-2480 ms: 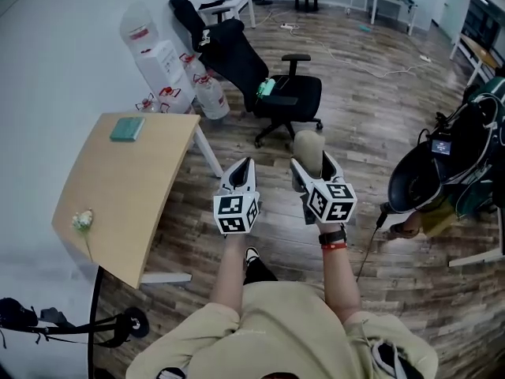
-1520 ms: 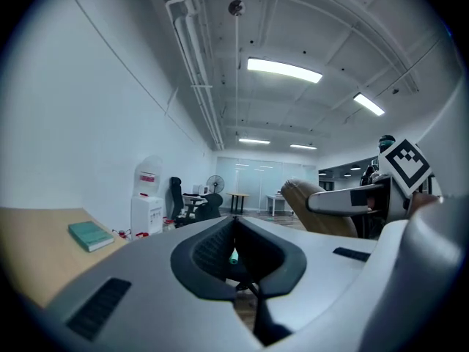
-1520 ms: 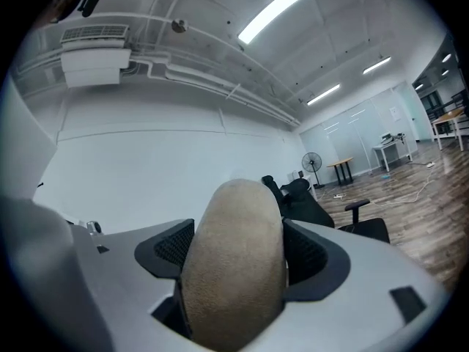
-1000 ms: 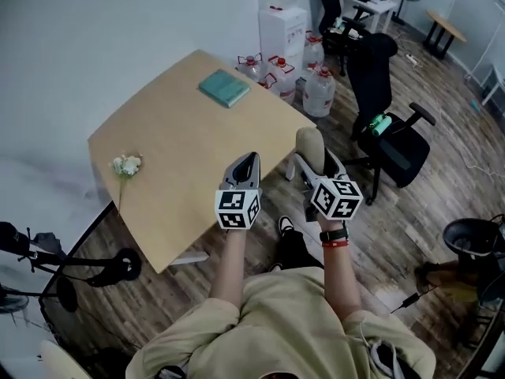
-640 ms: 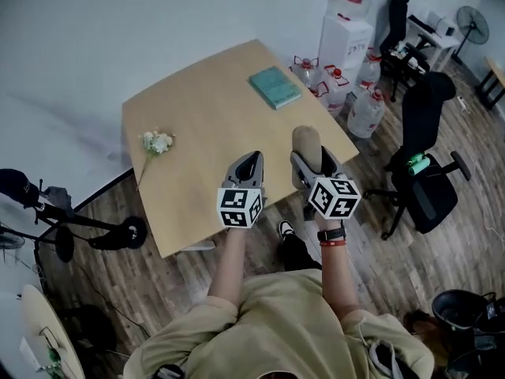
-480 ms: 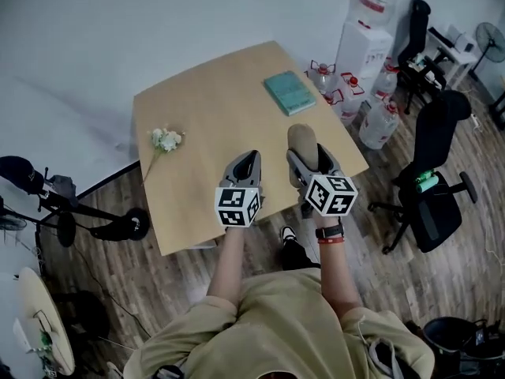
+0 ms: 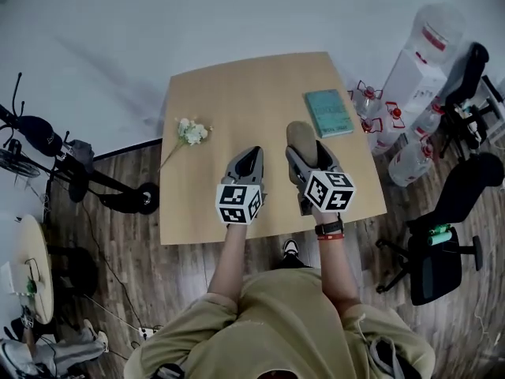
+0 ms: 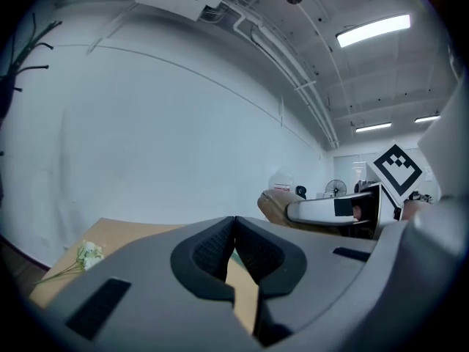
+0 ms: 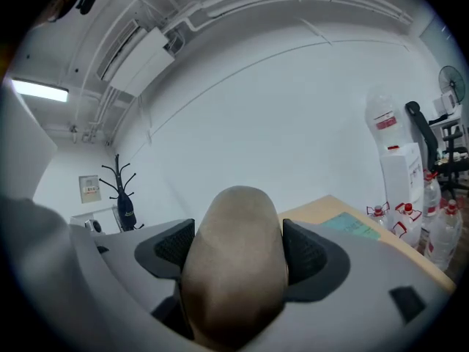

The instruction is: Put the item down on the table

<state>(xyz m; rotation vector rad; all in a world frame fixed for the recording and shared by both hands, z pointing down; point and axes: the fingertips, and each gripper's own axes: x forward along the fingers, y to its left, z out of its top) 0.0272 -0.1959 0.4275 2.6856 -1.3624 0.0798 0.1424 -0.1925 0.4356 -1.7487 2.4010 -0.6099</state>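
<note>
My right gripper (image 7: 304, 150) is shut on a tan, rounded oblong item (image 7: 300, 136), held in the air above the right half of the light wooden table (image 7: 237, 101). In the right gripper view the item (image 9: 234, 270) fills the gap between both dark pads (image 9: 304, 251) and sticks out past them. My left gripper (image 7: 248, 159) hovers beside it over the table's middle, with its jaws pressed together and nothing between them (image 8: 234, 246). From the left gripper view the item (image 8: 272, 202) shows at the right.
A teal book (image 7: 329, 113) lies at the table's far right, and a small white flower sprig (image 7: 189, 131) at its far left. A water dispenser (image 7: 422, 54) with bottles (image 7: 410, 158) and a black office chair (image 7: 446, 231) stand to the right. A scooter (image 7: 87, 176) stands at the left.
The view has swung round so that the table, earlier off to the left, now lies straight under both grippers. The right gripper keeps hold of the item; both grippers keep their pose.
</note>
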